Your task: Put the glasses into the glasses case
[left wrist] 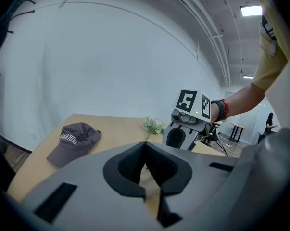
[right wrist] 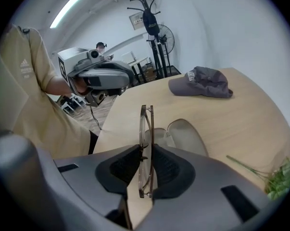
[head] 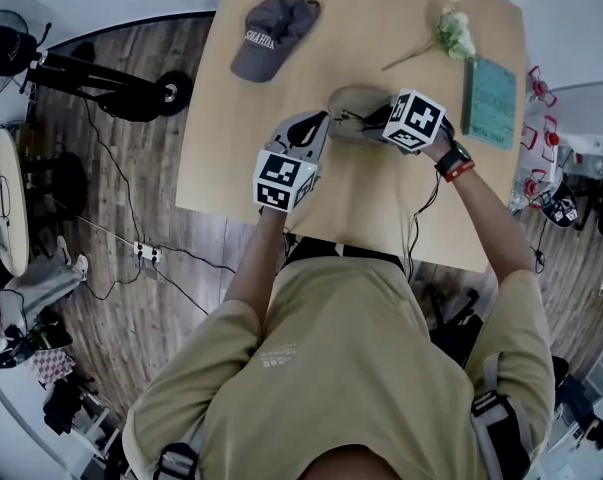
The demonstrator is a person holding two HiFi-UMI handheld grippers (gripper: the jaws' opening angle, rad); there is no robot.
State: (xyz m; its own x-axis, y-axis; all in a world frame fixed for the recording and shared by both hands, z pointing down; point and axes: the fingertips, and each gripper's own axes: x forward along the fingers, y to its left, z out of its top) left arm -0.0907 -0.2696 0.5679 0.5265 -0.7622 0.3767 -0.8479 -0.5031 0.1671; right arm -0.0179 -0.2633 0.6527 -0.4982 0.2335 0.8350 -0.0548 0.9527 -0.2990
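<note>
My right gripper (right wrist: 145, 152) is shut on the folded glasses (right wrist: 145, 129), which stand edge-on between its pads, thin metal frame upright. Just beyond them lies the open beige glasses case (right wrist: 185, 136), its hollow facing up. In the head view the right gripper (head: 374, 120) points down over the case (head: 347, 102) in the middle of the table. Close to the case's left, my left gripper (head: 318, 122) hovers. Its jaws (left wrist: 145, 154) meet at the tips with nothing between them.
A grey cap (head: 271, 33) lies at the far left of the wooden table (head: 231, 158). A sprig of pale flowers (head: 451, 33) and a teal book (head: 491, 101) lie at the far right. A fan and cables stand on the floor to the left.
</note>
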